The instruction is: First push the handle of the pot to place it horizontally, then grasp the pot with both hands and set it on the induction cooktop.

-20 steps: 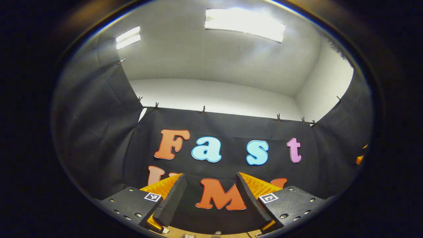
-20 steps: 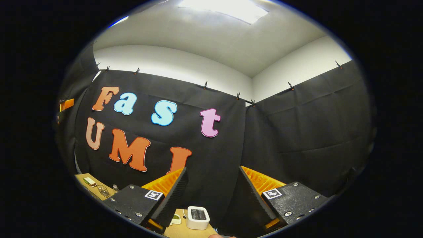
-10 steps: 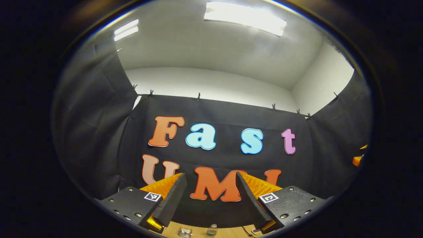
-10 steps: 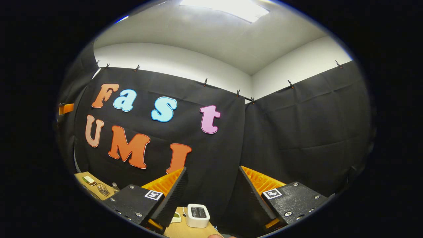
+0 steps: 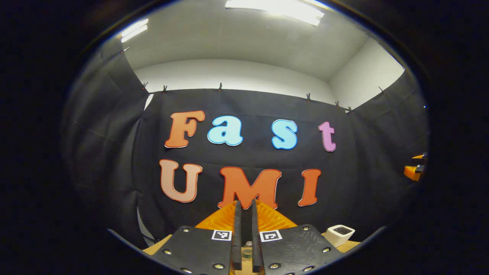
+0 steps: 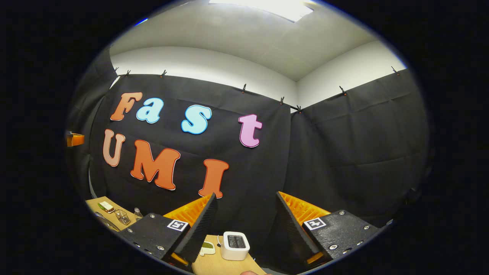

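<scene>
1. in the left gripper view, the left gripper (image 5: 244, 208) is raised and aimed at the booth's black cloth wall; its two fingers stand almost together with only a thin slit between them, and nothing is clamped in that slit.
2. through the slit, a small clear bottle (image 5: 248, 250) stands on the tabletop (image 5: 156, 246) near its far edge.
3. a white toaster (image 5: 339, 234) sits toward the tabletop's right side, by the wall.
4. in the right gripper view, the right gripper (image 6: 244, 204) has its fingers spread wide and holds nothing.
5. between those fingers the white toaster (image 6: 235, 245) stands on the tabletop (image 6: 208, 263), with a small white-and-green item (image 6: 206, 248) just beside it on its left.
6. at the tabletop's far left corner lie a small white block (image 6: 106, 206), a clear glass piece (image 6: 123, 216) and the clear bottle (image 6: 138, 213).
7. where the pot lies and which way its handle or long axis points cannot be told.
</scene>
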`<state>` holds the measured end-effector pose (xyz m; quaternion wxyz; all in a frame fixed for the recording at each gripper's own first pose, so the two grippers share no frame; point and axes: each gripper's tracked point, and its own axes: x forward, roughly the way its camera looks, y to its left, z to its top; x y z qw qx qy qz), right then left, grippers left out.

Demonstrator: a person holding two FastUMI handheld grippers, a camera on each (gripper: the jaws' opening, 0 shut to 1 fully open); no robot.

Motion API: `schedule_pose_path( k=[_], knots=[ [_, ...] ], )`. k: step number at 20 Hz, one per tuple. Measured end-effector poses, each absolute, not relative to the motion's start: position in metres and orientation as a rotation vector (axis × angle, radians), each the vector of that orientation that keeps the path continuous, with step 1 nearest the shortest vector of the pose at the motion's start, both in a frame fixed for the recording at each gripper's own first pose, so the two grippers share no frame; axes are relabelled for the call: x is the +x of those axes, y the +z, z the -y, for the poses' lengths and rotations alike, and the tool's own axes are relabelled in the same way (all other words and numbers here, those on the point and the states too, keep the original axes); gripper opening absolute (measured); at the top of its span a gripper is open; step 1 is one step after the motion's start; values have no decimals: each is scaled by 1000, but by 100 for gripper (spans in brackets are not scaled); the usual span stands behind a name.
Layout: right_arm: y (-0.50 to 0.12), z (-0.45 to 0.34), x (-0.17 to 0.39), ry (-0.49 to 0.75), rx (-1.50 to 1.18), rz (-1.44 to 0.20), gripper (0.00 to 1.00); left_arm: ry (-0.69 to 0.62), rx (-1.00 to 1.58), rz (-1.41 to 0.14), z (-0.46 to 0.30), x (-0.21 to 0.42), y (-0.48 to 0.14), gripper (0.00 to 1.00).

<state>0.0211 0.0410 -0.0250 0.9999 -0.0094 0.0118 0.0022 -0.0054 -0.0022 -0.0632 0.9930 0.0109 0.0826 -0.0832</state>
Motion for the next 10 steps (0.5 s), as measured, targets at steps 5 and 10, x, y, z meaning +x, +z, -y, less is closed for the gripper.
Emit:
schedule_pose_path(
  k=[5,10],
  knots=[
    [-36,-44,20,8,2,-34,94,-277,39,-403,20,-30,-142,4],
    [-52,-45,17,15,10,-60,94,-347,44,-714,24,-75,-233,4]
  ],
)
